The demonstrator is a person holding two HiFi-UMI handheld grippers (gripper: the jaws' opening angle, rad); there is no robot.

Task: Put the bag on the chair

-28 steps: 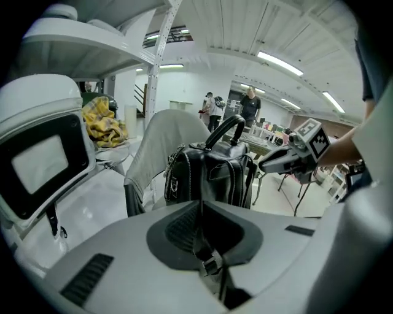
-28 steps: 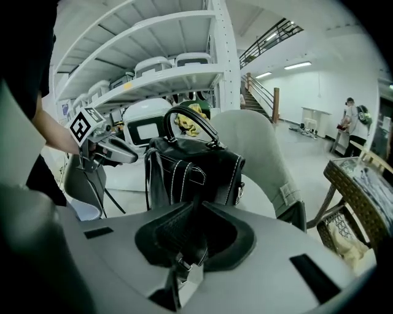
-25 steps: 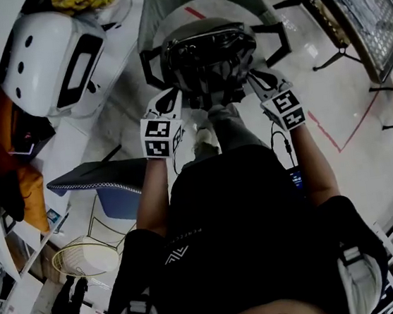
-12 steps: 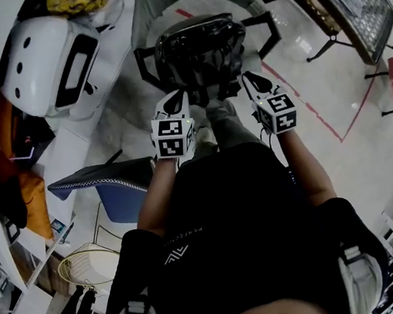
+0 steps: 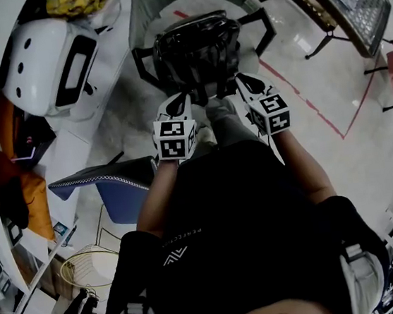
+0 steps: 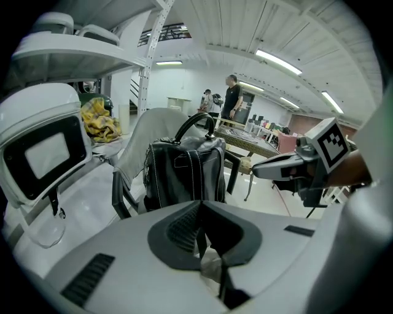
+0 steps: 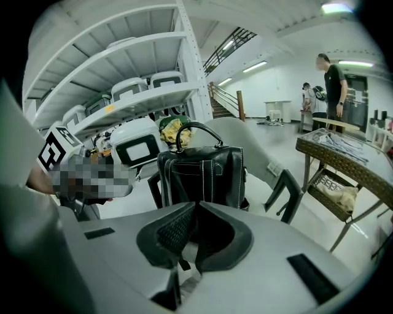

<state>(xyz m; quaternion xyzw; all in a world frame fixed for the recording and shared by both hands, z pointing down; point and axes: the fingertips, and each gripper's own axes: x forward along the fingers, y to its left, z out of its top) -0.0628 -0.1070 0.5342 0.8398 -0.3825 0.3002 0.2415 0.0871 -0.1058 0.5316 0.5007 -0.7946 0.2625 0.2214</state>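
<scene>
The black leather handbag [image 7: 202, 175] with pale stitching stands on the seat of the pale shell chair with black armrests [image 6: 144, 132], straight ahead of both pairs of jaws and clear of them. It sits upright against the backrest. Its looped handle arches up at the top and one broad stitched face is turned toward the jaws. Its long axis runs across the seat, from one armrest toward the other and crosswise to the line the jaws point along.

The left gripper [image 5: 178, 102] is clenched with nothing between its dark ribbed pads. The right gripper [image 5: 244, 83] is likewise closed and empty. Each hangs just short of the seat's front edge, one on either side of the bag's middle, both tilted downward.

The bag looks placed, so what remains is probably a clean retreat. That would mean drawing both grippers straight back along their own line and keeping them below the handle so nothing hooks it. It is also worth checking that the bag leans into the backrest rather than toward the seat's front, where a top-heavy bag could tip off.

A white moulded housing with a dark window [image 6: 43, 153] sits off to the left of the jaws, well apart from the chair.
</scene>
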